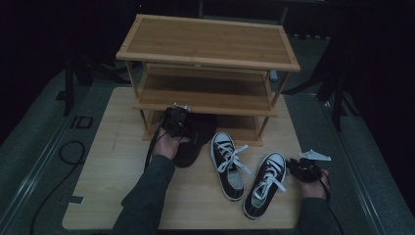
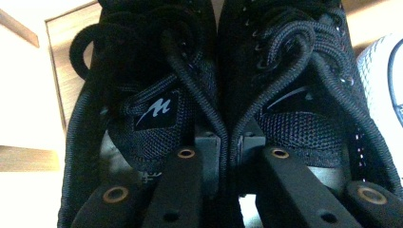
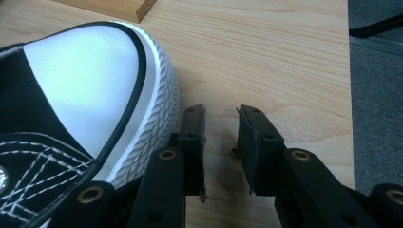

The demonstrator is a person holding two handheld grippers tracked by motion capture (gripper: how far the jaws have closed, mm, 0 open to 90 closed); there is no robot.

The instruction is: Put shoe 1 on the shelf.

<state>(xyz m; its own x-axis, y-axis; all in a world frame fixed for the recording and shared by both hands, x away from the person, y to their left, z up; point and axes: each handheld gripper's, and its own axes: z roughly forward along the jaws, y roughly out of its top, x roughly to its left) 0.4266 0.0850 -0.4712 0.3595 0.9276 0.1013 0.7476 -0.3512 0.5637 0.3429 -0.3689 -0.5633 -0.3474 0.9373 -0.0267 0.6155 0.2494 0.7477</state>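
- Two black shoes (image 2: pixel 216 95) pinched together at their inner collars by left gripper (image 1: pixel 175 122), centre frame, at rack (image 1: pixel 208 41) foot.
- Right gripper (image 3: pixel 221 142) narrowly open, empty, beside white-toed sneaker (image 3: pixel 81 90).
- No pair shelved yet.

- The high view is dim and underexposed; the surroundings are lost in near-black, and only the wooden rack (image 1: pixel 208 46) and the surface (image 1: pixel 112 161) are lit softly.
- In the left gripper view, the black shoes (image 2: pixel 214 95) are rendered dark with fine mesh detail kept, while the wood at the left edge is blown out to white glare.
- In the right gripper view, even bright light is seen; a soft sheen lies on the white toe cap (image 3: pixel 90 80), and the nearest fingers (image 3: pixel 192 142) are slightly blurred.
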